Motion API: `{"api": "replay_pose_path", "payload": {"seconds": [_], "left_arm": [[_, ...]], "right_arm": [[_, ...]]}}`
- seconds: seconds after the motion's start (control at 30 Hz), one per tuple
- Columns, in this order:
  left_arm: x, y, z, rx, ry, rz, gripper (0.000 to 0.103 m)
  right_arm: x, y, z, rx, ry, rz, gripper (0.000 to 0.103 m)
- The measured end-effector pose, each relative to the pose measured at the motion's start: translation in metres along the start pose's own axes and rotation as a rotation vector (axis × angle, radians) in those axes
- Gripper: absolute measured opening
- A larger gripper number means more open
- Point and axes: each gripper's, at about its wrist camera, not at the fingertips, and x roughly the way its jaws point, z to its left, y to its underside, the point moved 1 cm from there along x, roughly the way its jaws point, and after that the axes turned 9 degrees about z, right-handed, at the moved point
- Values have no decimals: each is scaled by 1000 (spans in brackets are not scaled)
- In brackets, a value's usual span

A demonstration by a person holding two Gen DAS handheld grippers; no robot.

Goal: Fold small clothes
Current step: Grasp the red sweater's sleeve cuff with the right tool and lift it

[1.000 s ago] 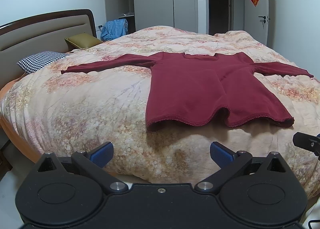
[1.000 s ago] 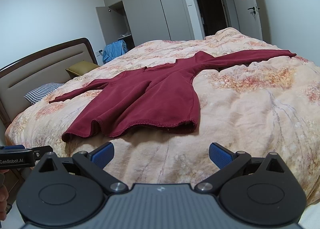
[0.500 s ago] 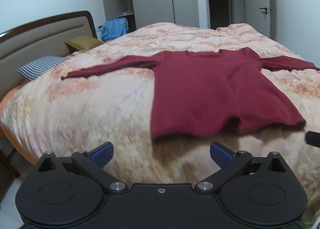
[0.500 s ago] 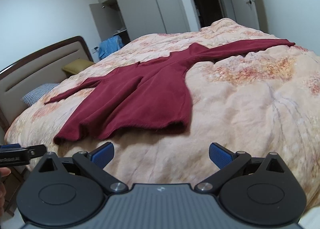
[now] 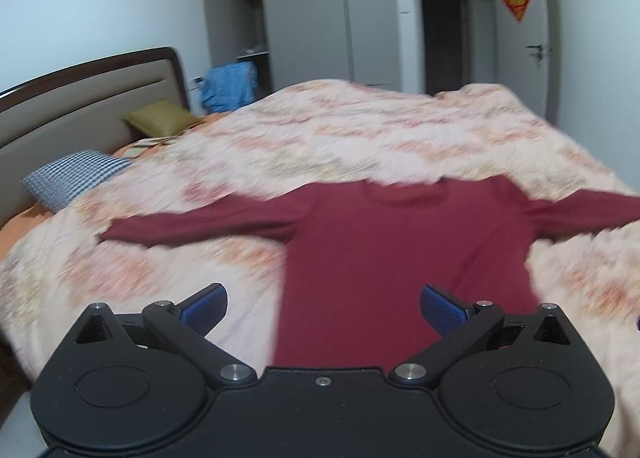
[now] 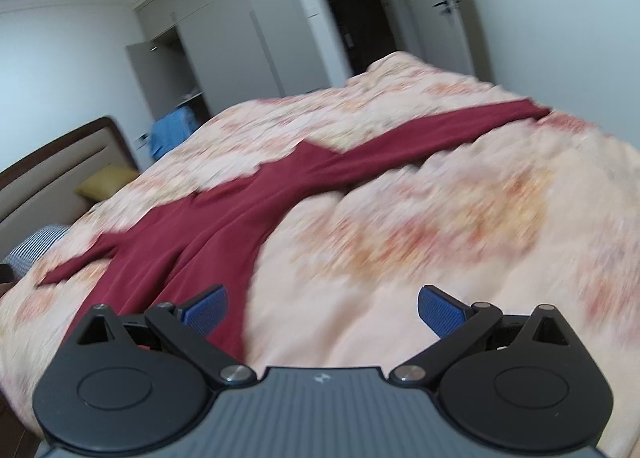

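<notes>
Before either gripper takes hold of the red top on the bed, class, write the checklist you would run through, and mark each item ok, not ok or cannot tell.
1. Left gripper open and empty: ok.
2. Right gripper open and empty: ok.
3. Red top spread flat on the quilt, both sleeves stretched out sideways: ok.
4. Nothing lying on the top: ok in the part that shows.
5. Bottom hem in sight for a first grip: not ok; both gripper bodies hide it.
6. Pictures sharp enough to judge small creases: not ok; both views are blurred.
</notes>
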Motion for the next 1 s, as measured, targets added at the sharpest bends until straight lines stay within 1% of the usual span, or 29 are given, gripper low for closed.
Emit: {"api": "replay_pose_path", "payload": {"seconds": [0.13, 0.2, 0.3, 0.37, 0.4, 0.53, 0.63, 0.67, 0.7, 0.73, 0.8, 0.83, 0.9, 0.93, 0.97, 1.0], "left_arm": [[19, -17, -45, 21, 96, 22, 102], [29, -18, -66, 34, 146, 39, 102], [46, -8, -103, 81, 198, 78, 102], [56, 1, -125, 111, 214, 105, 102], [61, 7, -135, 128, 223, 118, 102], [82, 27, -170, 198, 235, 179, 101], [94, 37, -185, 236, 221, 215, 86], [98, 38, -188, 246, 211, 233, 75], [102, 39, -189, 248, 215, 255, 65], [105, 40, -189, 240, 232, 271, 60], [110, 41, -185, 210, 287, 307, 36], [113, 40, -186, 205, 311, 319, 32], [116, 41, -189, 217, 325, 328, 19], [117, 41, -190, 223, 329, 333, 15], [118, 40, -191, 225, 336, 340, 9], [119, 39, -192, 224, 341, 345, 6]], "right_arm": [[19, -48, -47, 47, 18, -2, 103], [31, -71, -73, 87, 41, -8, 103], [51, -102, -110, 129, 107, -15, 103], [68, -119, -130, 124, 156, -11, 103], [75, -126, -139, 120, 166, -13, 103], [98, -155, -174, 129, 168, -27, 103], [113, -173, -197, 166, 160, -35, 101], [118, -178, -205, 187, 164, -35, 98], [123, -182, -212, 210, 167, -37, 90], [130, -187, -219, 234, 171, -39, 82], [142, -196, -232, 277, 185, -44, 76], [147, -200, -237, 291, 188, -48, 72], [159, -210, -245, 310, 204, -50, 68], [165, -215, -249, 323, 212, -45, 67], [172, -219, -254, 343, 214, -39, 66], [178, -223, -260, 369, 214, -35, 60]]}}
